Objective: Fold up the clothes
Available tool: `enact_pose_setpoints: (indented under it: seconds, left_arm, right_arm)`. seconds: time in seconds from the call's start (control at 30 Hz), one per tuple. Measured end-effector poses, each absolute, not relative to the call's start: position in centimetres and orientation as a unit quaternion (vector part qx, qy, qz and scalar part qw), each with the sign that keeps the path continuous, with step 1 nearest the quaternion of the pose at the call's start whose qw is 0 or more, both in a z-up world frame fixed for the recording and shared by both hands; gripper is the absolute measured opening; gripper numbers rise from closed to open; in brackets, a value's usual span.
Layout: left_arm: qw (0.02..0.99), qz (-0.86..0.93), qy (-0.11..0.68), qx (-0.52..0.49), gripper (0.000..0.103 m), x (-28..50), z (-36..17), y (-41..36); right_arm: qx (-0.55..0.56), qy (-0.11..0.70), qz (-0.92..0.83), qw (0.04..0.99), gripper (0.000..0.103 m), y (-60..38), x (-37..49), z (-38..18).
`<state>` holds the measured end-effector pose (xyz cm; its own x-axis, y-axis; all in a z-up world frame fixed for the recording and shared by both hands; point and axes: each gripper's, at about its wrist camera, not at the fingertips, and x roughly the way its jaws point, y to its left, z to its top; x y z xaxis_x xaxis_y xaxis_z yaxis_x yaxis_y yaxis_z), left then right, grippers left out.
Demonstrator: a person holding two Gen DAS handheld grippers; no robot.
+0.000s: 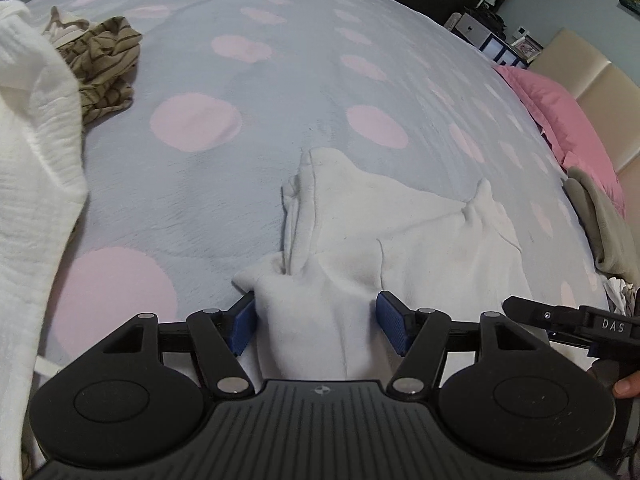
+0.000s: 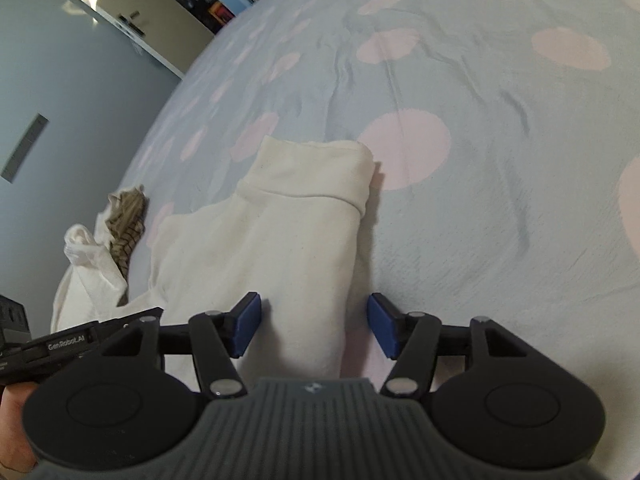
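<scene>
White garment [image 1: 400, 240] lies on the bed [image 1: 240, 120], partly folded, at the near edge under both grippers. Landmark: garment. Long axis runs away from the cameras toward the far side of the bed; in the right wrist view the banded end [image 2: 312, 168] is the far end, with a folded panel running back toward the camera. Left gripper [image 1: 316, 326]: jaws wide apart, a raised ridge of the garment between them; the left blue pad [image 1: 243, 328] sits against or very near the cloth, the right pad stands clear, no pinch evident. Right gripper [image 2: 314, 330]: jaws wide apart, straddling the garment's right-hand edge; cloth between the pads but neither seen pressing. Judgement: nothing is held by either gripper. Both sit at the garment's near end, side by side, the right one just visible at the edge of the left view. Neither is clearly nearer; the far end is well apart from both. Judgement: the next fold turns on this axis, near end carried toward the far band, or a sideways fold across it. Beyond the garment, to its far left: a striped brown item [image 1: 100, 64] and a white crinkled cloth [image 1: 36, 160], unfolded. To its right: pink pillow [image 1: 568, 120].
</scene>
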<state>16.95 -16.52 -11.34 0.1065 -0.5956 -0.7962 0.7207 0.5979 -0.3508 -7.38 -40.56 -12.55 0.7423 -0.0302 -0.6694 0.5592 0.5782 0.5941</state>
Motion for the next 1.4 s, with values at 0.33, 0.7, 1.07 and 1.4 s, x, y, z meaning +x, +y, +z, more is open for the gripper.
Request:
enact_pose_setpoints:
  seconds: [0.33, 0.7, 1.07, 1.4]
  left_arm:
    - [0.74, -0.467, 0.48, 0.064, 0.046, 17.4, -12.1, -17.1]
    - [0.757, -0.483, 0.427, 0.104, 0.022, 15.4, -10.3, -17.2]
    - [0.77, -0.499, 0.389, 0.081, 0.019, 13.3, -6.0, -15.1]
    - [0.773, -0.542, 0.322, 0.071, 0.018, 8.8, -0.5, -13.5]
  right_arm:
    - [0.442, 0.299, -0.162, 0.83, 0.035, -42.1, -6.1, -13.6]
    - [0.409, 0.295, -0.15, 0.851, 0.018, -41.4, -5.6, -12.4]
    - [0.363, 0.245, -0.135, 0.889, 0.016, -38.2, -8.4, -6.5]
    - [0.328, 0.202, -0.128, 0.914, 0.016, -35.8, -13.9, -1.6]
